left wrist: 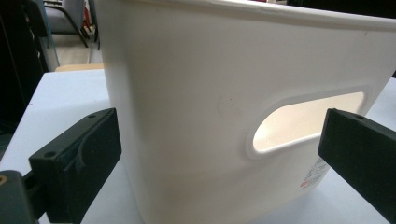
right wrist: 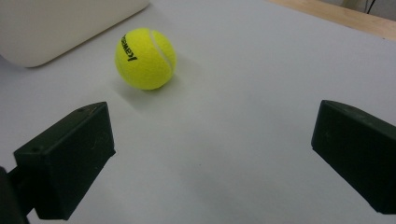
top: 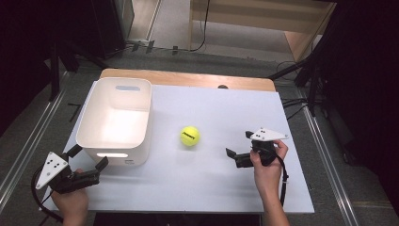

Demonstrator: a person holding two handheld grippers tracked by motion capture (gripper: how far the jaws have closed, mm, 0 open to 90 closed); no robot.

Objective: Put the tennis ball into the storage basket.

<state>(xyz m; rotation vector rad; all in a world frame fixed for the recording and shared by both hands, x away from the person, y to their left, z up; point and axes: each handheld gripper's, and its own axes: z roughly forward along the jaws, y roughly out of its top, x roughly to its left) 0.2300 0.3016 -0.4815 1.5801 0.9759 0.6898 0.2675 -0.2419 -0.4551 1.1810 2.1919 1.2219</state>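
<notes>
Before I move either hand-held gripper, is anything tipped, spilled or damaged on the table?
Nothing stands out. The white bin stands upright on the table, the tennis ball rests beside it, apart from both, and nothing looks spilled or broken.

White bin (left wrist: 224, 93) cut off by left gripper view's edges, label (left wrist: 314, 173) print too small to read

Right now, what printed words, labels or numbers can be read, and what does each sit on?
Black brand word on the tennis ball: too blurred to read.
Sticker with red mark and small print, low on the white bin, near its handle slot: too small to read.
No other text shows.
</notes>
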